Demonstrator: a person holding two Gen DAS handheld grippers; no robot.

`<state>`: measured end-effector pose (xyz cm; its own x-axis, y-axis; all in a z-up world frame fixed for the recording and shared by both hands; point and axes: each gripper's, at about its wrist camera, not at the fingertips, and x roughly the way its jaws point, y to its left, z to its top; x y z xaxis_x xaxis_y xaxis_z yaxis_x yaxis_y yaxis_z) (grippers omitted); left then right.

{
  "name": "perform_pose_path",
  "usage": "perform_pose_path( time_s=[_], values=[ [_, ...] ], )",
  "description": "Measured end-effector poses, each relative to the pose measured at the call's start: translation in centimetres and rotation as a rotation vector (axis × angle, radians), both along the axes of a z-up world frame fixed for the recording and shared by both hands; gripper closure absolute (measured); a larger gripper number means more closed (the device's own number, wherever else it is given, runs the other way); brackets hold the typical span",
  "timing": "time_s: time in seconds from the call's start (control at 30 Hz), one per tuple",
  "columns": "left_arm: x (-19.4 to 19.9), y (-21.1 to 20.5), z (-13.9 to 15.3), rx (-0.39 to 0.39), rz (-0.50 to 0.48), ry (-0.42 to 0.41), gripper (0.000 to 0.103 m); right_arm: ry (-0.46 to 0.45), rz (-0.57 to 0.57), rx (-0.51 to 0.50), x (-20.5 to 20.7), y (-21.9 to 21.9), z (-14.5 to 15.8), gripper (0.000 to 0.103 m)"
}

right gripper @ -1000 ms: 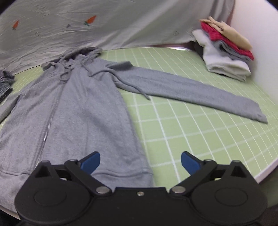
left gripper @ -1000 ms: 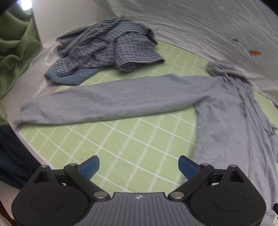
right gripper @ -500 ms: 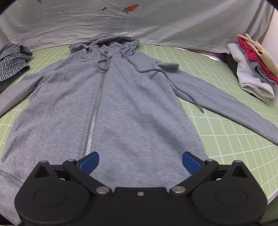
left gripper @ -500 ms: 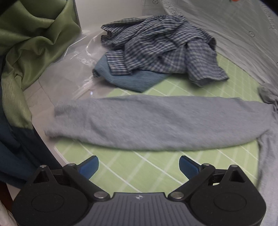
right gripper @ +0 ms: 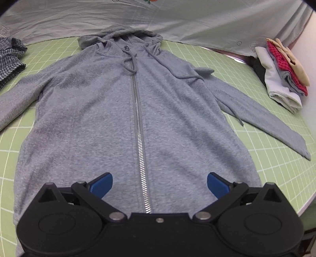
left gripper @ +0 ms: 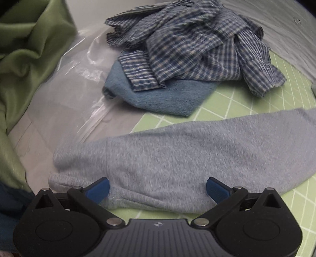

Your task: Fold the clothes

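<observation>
A grey zip hoodie point(right gripper: 110, 110) lies flat, front up, on the green grid mat point(right gripper: 276, 162), hood at the far end and both sleeves spread sideways. My right gripper point(right gripper: 159, 184) is open above the lower hem, straddling the zipper. In the left wrist view the hoodie's left sleeve point(left gripper: 177, 158) runs across the frame, its cuff at the mat's left edge. My left gripper point(left gripper: 157, 189) is open just above the cuff end of that sleeve, with nothing between its blue fingers point(left gripper: 98, 188).
A crumpled blue plaid shirt point(left gripper: 193, 43) rests on a blue knit garment point(left gripper: 164, 96) behind the sleeve. Clear plastic sheet point(left gripper: 65, 94) and green cloth point(left gripper: 25, 59) lie left. A stack of folded clothes point(right gripper: 282, 77) sits at the right. A grey sheet point(right gripper: 177, 17) hangs behind.
My left gripper has moved left and down along the sleeve to its cuff. My right gripper has swung left from the hoodie's right edge and is centred over the zipper.
</observation>
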<state>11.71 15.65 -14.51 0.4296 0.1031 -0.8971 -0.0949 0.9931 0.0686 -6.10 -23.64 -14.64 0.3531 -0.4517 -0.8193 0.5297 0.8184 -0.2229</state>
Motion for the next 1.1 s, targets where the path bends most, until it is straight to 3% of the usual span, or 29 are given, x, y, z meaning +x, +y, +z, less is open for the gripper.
perform_pose_path(
  time_s=[0.3,0.57,0.63,0.7,0.73,0.8,0.83,0.97,1.0,1.1],
  values=[
    [-0.1,-1.3,-0.6,-0.032,-0.008,-0.047,0.0,0.042,0.015,-0.003,0.7,1.7,-0.1,0.0],
    [-0.3,-3.9,-0.2,-0.075,0.014,-0.078,0.003,0.067,0.044,0.025,0.2,0.4,-0.7,0.0],
    [-0.2,-4.9,0.2,-0.097,0.029,-0.091,0.014,0.069,0.065,0.032,-0.1,-0.3,-0.8,0.0],
    [-0.1,-5.9,0.5,-0.118,0.044,-0.103,0.045,0.065,0.084,0.044,-0.5,-1.2,-0.8,0.0],
    [0.0,-6.4,0.7,-0.129,0.052,-0.11,0.05,0.06,0.091,0.047,-0.7,-1.8,-0.7,0.0],
    [0.0,-7.4,1.0,-0.15,0.067,-0.122,0.083,0.05,0.098,0.049,-1.4,-3.3,-0.5,0.0],
    [0.1,-7.9,1.2,-0.161,0.074,-0.129,0.093,0.043,0.094,0.052,-1.7,-4.2,-0.5,0.0],
    [0.3,-11.1,2.9,-0.178,0.079,-0.174,0.099,0.002,0.048,0.067,-3.6,-8.4,0.0,0.0],
    [0.3,-13.1,4.2,-0.172,0.04,-0.211,0.099,-0.012,0.037,0.066,-4.2,-9.4,0.2,0.0],
    [-0.1,-19.9,8.5,-0.251,-0.1,-0.294,0.099,-0.046,0.009,0.061,-5.7,-12.4,0.7,0.0]
  ],
)
